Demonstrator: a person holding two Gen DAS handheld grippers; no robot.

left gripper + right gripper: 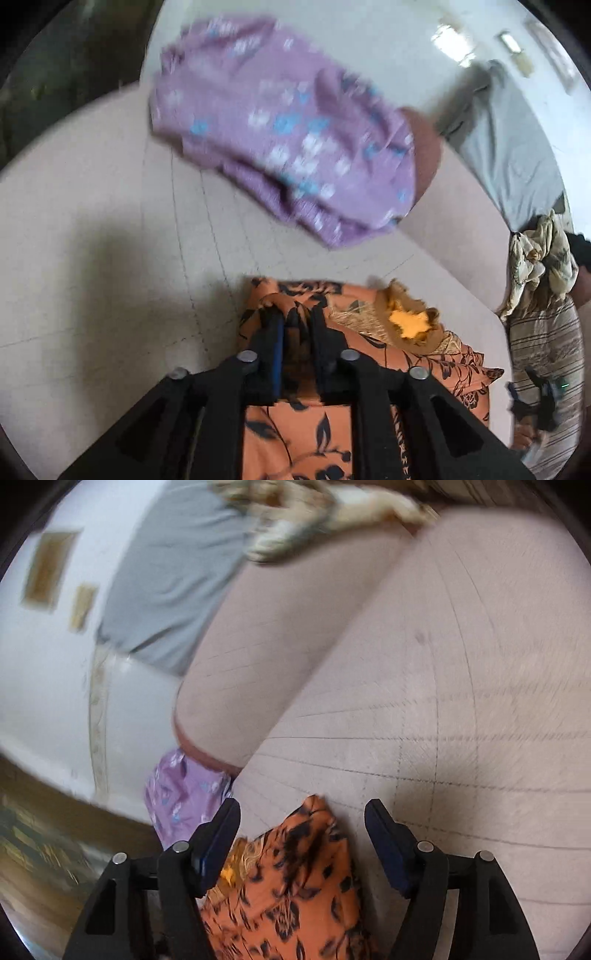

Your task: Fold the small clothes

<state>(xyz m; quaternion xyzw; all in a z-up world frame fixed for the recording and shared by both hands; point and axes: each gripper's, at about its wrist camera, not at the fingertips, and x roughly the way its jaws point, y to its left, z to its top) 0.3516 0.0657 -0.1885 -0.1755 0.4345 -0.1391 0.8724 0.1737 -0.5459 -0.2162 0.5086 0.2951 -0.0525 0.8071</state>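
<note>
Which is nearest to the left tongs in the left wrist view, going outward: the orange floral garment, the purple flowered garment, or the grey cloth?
1. Orange garment with black floral print: pinched in the left tongs, at bottom centre.
2. Purple garment with blue and white flowers: lying ahead on the pale pink sheet, upper centre.
3. Grey cloth: beyond it, far upper right.

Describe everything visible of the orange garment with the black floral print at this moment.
The orange garment is thin, soft-looking fabric printed with black leaves and flowers. A yellowish-tan patch with frayed fibres shows on its upper side. It lies bunched and creased on the pale quilted surface, apart from the purple floral garment beyond it. The left gripper is shut on a raised fold at its near edge. The right gripper is open, its fingers either side of another part; contact there is unclear.
</note>
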